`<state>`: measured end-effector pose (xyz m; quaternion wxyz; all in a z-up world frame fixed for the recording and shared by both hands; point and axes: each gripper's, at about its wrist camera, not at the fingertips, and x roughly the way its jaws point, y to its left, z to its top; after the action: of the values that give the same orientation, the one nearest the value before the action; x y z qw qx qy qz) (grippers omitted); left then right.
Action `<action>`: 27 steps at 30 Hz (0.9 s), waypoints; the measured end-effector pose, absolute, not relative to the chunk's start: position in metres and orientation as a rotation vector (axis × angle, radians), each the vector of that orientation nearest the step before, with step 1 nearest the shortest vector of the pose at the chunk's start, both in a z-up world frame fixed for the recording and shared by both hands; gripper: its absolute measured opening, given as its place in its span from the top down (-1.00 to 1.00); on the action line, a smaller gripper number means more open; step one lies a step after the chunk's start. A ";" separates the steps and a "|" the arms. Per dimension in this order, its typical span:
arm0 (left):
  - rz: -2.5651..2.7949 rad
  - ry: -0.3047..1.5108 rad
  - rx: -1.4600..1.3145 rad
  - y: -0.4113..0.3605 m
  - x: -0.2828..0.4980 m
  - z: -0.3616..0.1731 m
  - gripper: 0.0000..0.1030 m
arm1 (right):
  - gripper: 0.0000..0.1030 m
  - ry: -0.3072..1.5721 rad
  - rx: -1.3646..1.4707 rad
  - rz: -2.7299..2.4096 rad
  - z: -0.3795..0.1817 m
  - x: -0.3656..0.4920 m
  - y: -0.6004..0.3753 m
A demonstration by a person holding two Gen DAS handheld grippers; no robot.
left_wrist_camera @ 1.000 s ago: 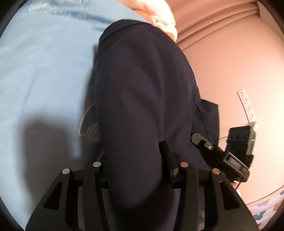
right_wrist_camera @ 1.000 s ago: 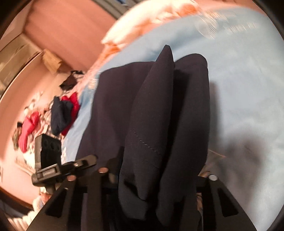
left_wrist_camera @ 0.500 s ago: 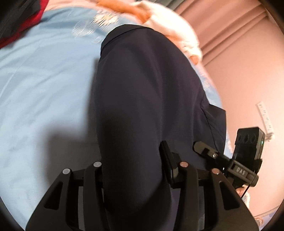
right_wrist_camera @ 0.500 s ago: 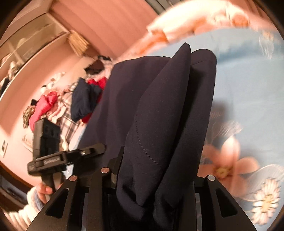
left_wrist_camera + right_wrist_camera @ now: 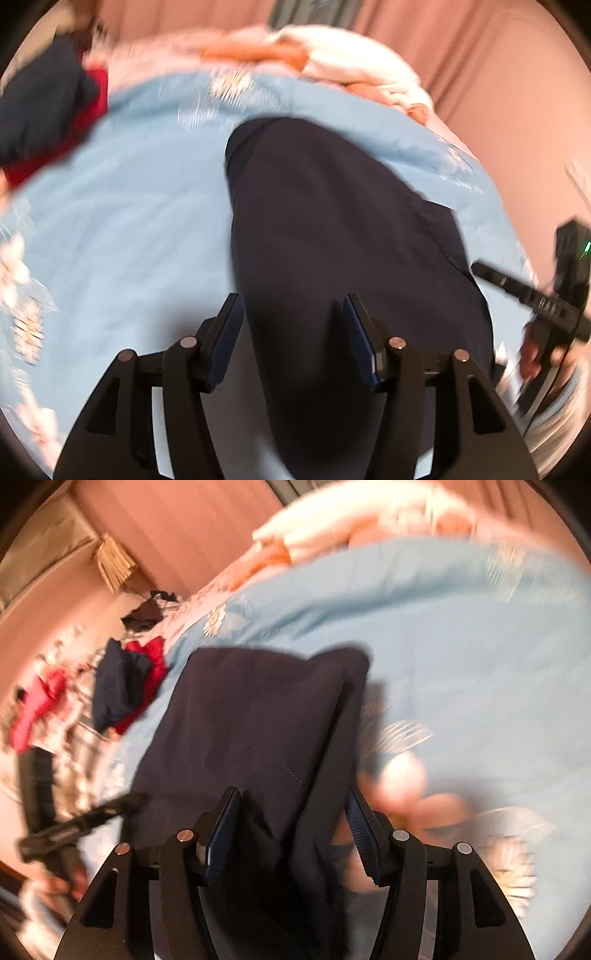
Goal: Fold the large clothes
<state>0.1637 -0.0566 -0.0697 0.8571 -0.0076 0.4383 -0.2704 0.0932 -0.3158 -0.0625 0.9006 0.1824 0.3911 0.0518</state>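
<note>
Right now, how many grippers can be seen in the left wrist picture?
2. The left gripper fills the bottom, jaws apart around the dark navy garment. The right gripper shows at the right edge, over the light blue bedspread.

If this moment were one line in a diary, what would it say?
step: letting go of fold | left gripper: jaws just opened | right gripper: jaws just opened | dark garment: between both, on blue bedspread
</note>
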 end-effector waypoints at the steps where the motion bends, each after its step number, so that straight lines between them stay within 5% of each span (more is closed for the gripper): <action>1: -0.587 0.888 0.003 -0.055 0.152 -0.063 -0.10 | -0.14 0.783 0.337 0.091 -0.056 0.086 -0.311; 8: -0.630 0.848 0.060 -0.070 0.115 -0.079 -0.14 | -0.06 0.631 0.114 0.143 -0.033 0.025 -0.254; 14: -0.570 0.884 0.144 -0.088 0.116 -0.102 -0.14 | 0.04 0.833 0.055 0.128 -0.092 0.053 -0.232; 18: -0.546 0.900 0.118 -0.076 0.110 -0.086 -0.18 | 0.04 0.852 0.128 0.085 -0.082 0.055 -0.240; 19: -0.516 0.889 0.132 -0.073 0.107 -0.079 -0.23 | 0.04 0.846 0.139 0.083 -0.075 0.053 -0.239; 21: -0.463 0.868 0.164 -0.067 0.097 -0.063 -0.64 | -0.03 0.814 0.148 0.074 -0.055 0.042 -0.235; 24: -0.421 0.835 0.149 -0.052 0.081 -0.040 -0.93 | -0.51 0.779 0.131 0.010 -0.032 0.019 -0.226; 27: -0.357 0.819 0.161 -0.040 0.063 -0.022 -0.99 | -0.58 0.773 0.164 -0.008 -0.019 0.000 -0.223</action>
<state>0.0627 -0.0397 -0.0225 0.8986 0.0780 0.3957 -0.1726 -0.0004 -0.2228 -0.0186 0.9230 0.0800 0.3763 -0.0039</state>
